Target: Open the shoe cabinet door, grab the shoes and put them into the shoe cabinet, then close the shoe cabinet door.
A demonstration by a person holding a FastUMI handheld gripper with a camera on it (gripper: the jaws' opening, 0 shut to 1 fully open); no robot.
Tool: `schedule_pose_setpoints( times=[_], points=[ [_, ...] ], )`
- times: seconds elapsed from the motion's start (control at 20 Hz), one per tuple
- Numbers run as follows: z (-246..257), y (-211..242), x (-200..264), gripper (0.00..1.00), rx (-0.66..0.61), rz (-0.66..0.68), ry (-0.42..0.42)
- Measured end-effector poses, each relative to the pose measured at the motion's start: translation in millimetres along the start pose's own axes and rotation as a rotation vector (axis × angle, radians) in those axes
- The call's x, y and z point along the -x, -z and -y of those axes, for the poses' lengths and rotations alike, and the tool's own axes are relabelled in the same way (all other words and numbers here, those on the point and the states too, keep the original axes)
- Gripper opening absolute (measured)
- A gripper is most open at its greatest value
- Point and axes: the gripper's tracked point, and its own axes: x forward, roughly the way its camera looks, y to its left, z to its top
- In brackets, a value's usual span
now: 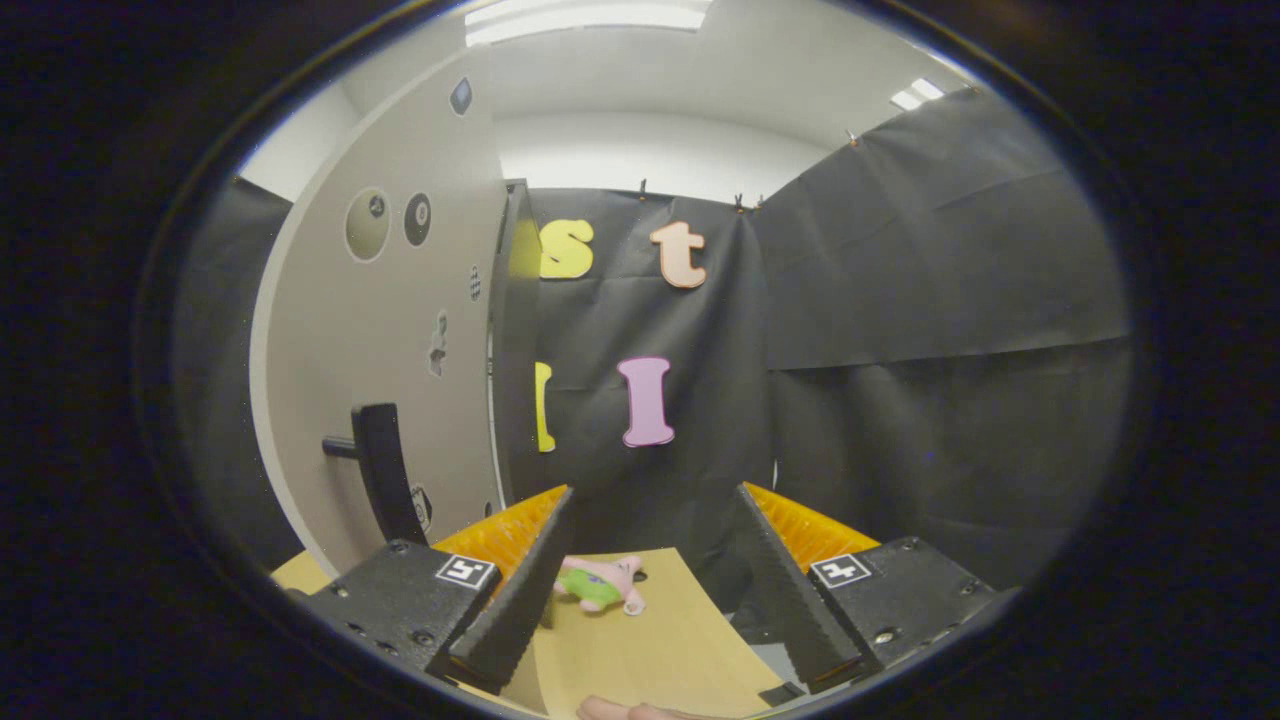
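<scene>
The tongs point(650, 600) are spread and hold nothing; the cabinet door point(390, 330) with its dark handle point(385, 480) stands beyond them, to their left.

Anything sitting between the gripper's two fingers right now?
The gripper is open, fingers apart. In the gripper view, a small pink and green plush toy lies on the tan tabletop between them, near one finger. Neither finger touches it.

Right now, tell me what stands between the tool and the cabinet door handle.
Nothing visible: the open tool has free air to the handle beyond its left finger. The plush toy lies lower, on the table.
</scene>
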Motion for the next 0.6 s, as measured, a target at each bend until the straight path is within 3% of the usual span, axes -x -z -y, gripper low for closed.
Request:
schedule_pose_setpoints(
  times=[0.15, 0.3, 0.6],
  points=[
    [-41.6, -8.1, 7.9, 1.0, 0.014, -0.003, -0.197],
    [-49.9, -9.1, 9.9, 0.95, 0.055, -0.011, -0.235],
    [-92.6, 7.3, 21.1, 0.94, -0.066, -0.122, -0.348]
  ],
)
